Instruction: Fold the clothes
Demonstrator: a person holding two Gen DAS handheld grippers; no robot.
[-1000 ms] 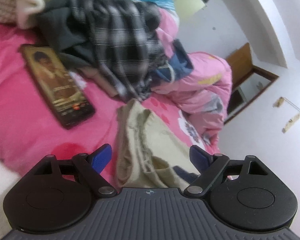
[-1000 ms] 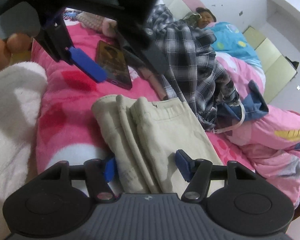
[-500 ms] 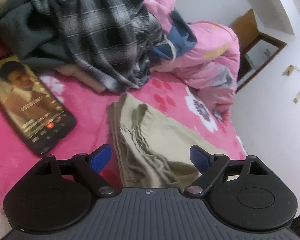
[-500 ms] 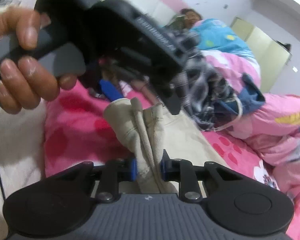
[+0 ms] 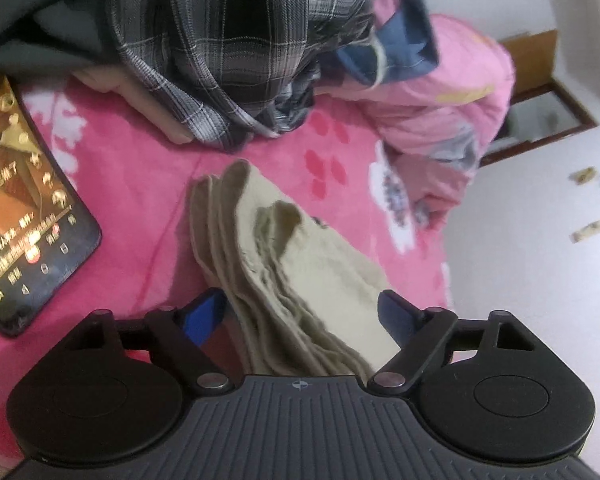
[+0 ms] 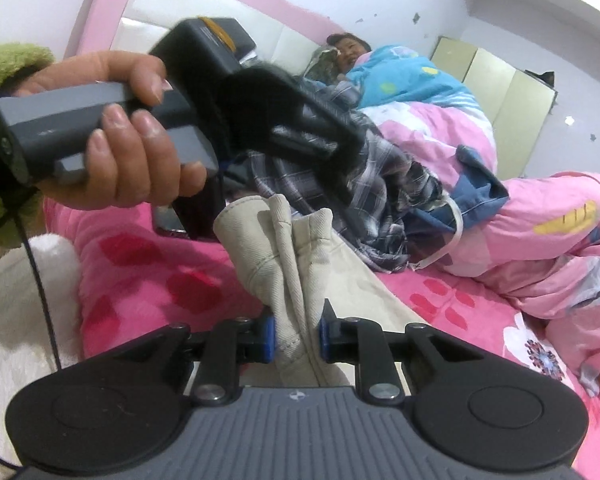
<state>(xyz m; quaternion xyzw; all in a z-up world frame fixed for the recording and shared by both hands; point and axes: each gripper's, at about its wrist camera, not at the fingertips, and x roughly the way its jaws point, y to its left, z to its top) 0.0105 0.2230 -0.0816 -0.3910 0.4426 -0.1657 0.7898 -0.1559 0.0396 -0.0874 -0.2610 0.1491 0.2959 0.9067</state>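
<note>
The right gripper (image 6: 296, 338) pinches the folded beige cotton trousers (image 6: 288, 256) on the pink bed (image 5: 140, 184), while the left gripper (image 5: 300, 316) fingers straddle them wide apart.

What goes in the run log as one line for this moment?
fold clothes | right gripper shut on beige trousers | left gripper open, fingers either side of them | phone beside

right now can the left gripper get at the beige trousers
Probably yes: the left gripper is open with the folded beige trousers already lying between its blue fingertips, nothing blocking. The right gripper already clamps them.
</note>
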